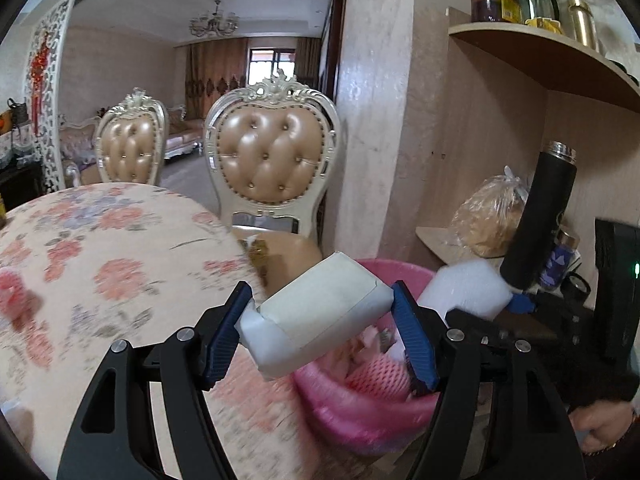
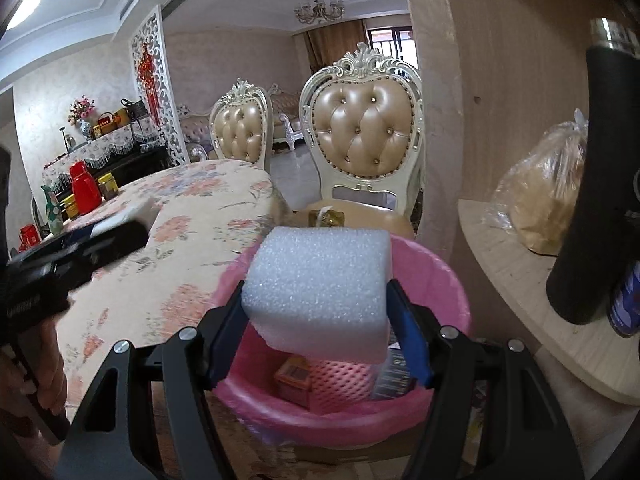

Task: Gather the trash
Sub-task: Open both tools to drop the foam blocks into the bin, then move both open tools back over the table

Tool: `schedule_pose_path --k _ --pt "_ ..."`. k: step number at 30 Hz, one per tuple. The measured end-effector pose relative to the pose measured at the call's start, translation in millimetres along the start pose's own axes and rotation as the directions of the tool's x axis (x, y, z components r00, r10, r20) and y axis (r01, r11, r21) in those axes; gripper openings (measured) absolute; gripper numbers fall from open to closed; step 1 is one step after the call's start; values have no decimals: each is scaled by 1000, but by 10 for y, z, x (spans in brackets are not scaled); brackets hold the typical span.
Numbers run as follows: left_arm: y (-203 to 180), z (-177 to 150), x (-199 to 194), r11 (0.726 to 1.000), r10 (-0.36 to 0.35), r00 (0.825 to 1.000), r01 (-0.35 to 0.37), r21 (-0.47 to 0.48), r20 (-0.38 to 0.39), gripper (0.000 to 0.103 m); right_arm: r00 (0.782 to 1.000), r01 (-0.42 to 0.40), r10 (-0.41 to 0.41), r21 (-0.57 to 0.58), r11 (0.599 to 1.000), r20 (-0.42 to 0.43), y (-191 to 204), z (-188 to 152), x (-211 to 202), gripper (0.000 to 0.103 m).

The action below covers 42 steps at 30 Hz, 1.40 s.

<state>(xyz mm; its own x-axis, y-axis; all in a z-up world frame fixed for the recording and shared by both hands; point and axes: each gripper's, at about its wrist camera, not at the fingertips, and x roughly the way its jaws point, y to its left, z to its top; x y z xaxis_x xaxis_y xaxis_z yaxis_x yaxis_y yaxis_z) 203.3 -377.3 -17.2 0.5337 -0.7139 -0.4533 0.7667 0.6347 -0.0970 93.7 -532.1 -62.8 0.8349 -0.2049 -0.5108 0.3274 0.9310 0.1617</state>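
My left gripper [image 1: 320, 320] is shut on a white foam block wrapped in paper [image 1: 316, 316], held at the table's edge beside the pink-lined trash bin [image 1: 360, 412]. My right gripper [image 2: 316, 320] is shut on a white foam block [image 2: 320, 288], held just above the open bin [image 2: 440, 280]. That block and right gripper also show in the left wrist view [image 1: 468, 292], over the bin's far side. Inside the bin lie pink foam netting [image 2: 340, 380], an orange box [image 2: 294, 380] and other packaging.
A round table with a floral cloth [image 1: 100, 272] stands left of the bin. Two tufted chairs [image 1: 272, 152] stand behind it. A side shelf [image 2: 520, 272] on the right holds a black flask [image 2: 596, 184] and a plastic bag [image 2: 540, 196]. Red tins [image 2: 84, 188] stand on the table's far side.
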Motion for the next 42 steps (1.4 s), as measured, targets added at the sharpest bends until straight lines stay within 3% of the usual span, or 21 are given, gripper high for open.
schedule_pose_path --k 6,7,9,11,15,19,27,31,35,40,42 --pt "-118 127 375 999 -34 999 34 -8 -24 68 1000 -16 16 17 1000 -19 -230 -53 148 68" --pt "-132 146 433 999 -40 999 40 -14 -25 68 1000 -15 16 18 1000 -20 -267 -66 154 73" --pt "-148 165 508 999 -38 999 37 -19 -28 72 1000 -13 13 23 1000 -11 -317 -86 139 83" --pt "-151 176 559 999 -29 999 29 -31 -24 81 1000 -10 10 29 1000 -1 -365 -98 98 83" --pt "-144 174 576 999 -16 1000 16 -35 -17 89 1000 7 -8 54 998 19 -456 -129 -49 83" --pt "-85 153 457 999 20 1000 -20 -40 -6 92 999 15 -17 45 999 29 -434 -133 -172 83" --pt "413 -69 -218 985 153 988 -152 -80 4 93 998 -34 34 -12 999 44 3 -100 -289 83" --pt "751 -237 -650 966 238 971 -236 -108 9 93 996 -82 84 -51 995 39 345 -79 -265 83" --pt "1109 -480 -1102 929 351 936 -348 -129 4 93 987 -156 158 -101 983 21 811 -50 -198 83" --pt "1458 -773 -1618 872 471 882 -467 -147 -13 93 970 -243 245 -155 958 -9 1418 -50 -93 83" --pt "1600 -887 -1831 841 524 851 -522 -146 -27 93 954 -298 298 -175 938 -26 1716 -58 -47 83"
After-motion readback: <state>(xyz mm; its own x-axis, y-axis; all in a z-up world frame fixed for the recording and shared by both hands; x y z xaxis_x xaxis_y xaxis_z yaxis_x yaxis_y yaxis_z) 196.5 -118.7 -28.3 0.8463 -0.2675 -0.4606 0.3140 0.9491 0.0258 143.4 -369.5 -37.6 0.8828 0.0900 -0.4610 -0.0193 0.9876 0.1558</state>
